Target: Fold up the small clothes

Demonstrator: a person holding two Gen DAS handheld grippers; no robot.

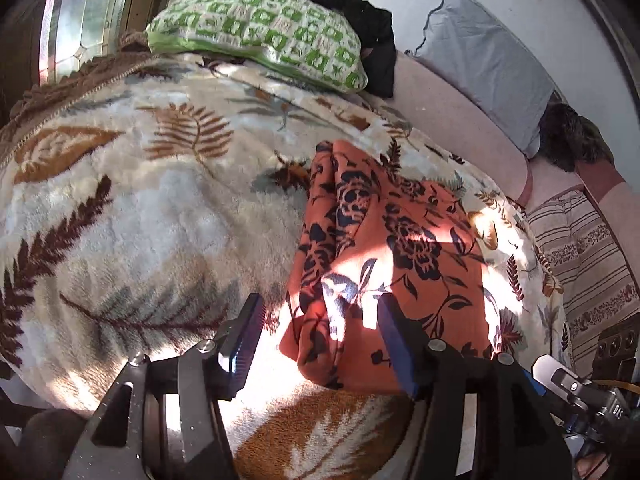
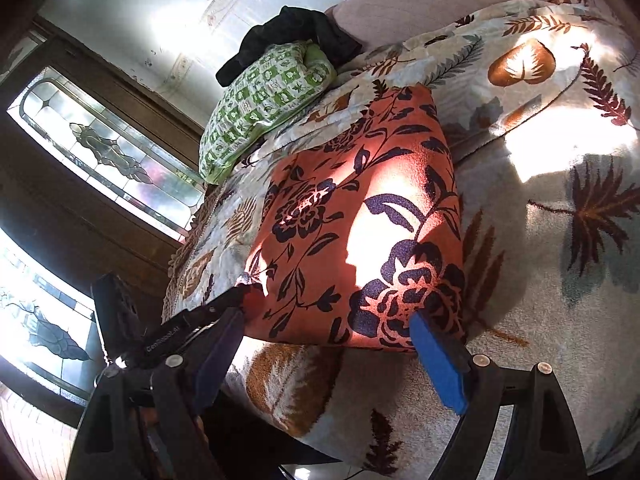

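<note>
So the orange floral garment (image 1: pixel 400 240) is lying on the fleecy leaf-print blanket (image 1: pixel 120 220) that covers the bed, already folded into a rough rectangle, with the green-checked pillow (image 1: pixel 260 32) further back. It looks like thin, floppy, lightweight fabric, the sort that sags and slides the moment it's lifted by a single point, and the plush blanket under it will probably drag at it a bit.

The left gripper (image 1: pixel 320 320) has its fingers apart, with the bunched near-left edge of the cloth sitting between them but not pinched as far as the glare lets anyone tell. The right gripper (image 2: pixel 328 340) is spread wide at the near edge, holding nothing.

Best bet is grabbing all layers at the two near corners, not the middle.
</note>
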